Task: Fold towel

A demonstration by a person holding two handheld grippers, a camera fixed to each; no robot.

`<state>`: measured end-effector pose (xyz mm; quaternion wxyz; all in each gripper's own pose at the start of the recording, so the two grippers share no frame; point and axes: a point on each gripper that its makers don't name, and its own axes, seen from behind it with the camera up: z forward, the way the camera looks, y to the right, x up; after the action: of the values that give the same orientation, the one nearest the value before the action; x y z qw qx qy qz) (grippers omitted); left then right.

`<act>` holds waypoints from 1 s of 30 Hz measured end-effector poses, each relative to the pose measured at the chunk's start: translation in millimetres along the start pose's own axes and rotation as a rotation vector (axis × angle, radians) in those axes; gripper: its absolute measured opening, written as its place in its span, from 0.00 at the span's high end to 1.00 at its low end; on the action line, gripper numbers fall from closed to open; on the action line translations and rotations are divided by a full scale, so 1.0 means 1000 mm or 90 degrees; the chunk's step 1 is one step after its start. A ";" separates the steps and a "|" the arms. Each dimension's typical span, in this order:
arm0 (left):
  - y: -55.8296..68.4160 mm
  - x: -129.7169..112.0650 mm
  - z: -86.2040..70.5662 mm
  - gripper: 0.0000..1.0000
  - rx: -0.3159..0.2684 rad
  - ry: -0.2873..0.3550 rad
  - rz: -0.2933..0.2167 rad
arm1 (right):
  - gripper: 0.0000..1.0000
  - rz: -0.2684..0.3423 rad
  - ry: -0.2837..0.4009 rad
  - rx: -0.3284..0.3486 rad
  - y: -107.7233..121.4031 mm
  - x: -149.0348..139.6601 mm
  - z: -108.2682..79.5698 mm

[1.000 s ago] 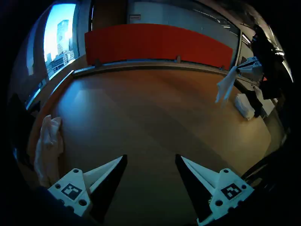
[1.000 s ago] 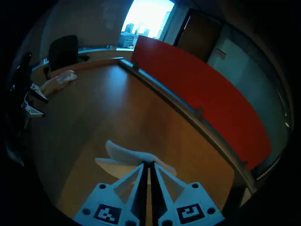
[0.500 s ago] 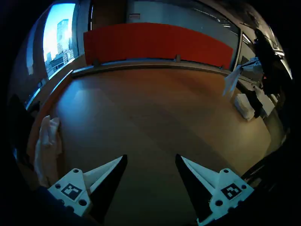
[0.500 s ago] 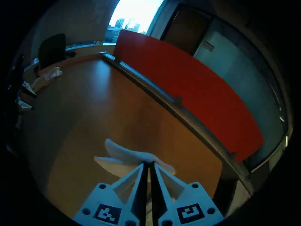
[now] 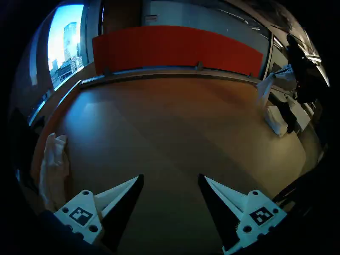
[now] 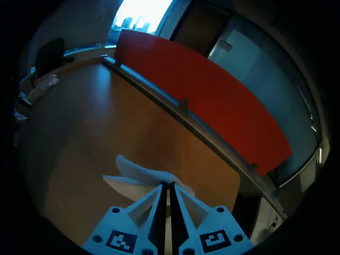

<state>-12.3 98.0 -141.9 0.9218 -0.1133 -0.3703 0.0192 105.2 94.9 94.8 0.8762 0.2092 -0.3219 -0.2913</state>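
In the right gripper view my right gripper is shut on a white towel, which fans out to the left of the fingertips above the wooden table. In the left gripper view my left gripper stands open low over the table, nothing between its fingers. Far off at the right of that view the right gripper holds the hanging towel. A crumpled pile of white towels lies at the table's left edge. The same pile appears far left in the right gripper view.
A folded white towel rests on the table at the right, below the right gripper. A red partition runs along the table's far edge. A dark office chair stands near the window. A person in dark clothes stands at the far right.
The right gripper has carried the hanging towel farther right and away, toward the table's right end. The left gripper has stayed still and open.
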 end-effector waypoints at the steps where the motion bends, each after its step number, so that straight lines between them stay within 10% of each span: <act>1: 0.000 0.000 0.000 0.06 0.001 0.000 0.001 | 0.96 -0.001 -0.004 -0.003 0.004 -0.002 0.001; 30: 0.019 0.013 0.005 0.06 -0.012 -0.002 0.025 | 0.96 0.025 -0.069 -0.037 0.056 -0.076 -0.033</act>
<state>-5.7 119.1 -134.0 0.9195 -0.1293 -0.3697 0.0337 101.2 191.7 69.3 0.8687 0.1613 -0.3647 -0.2939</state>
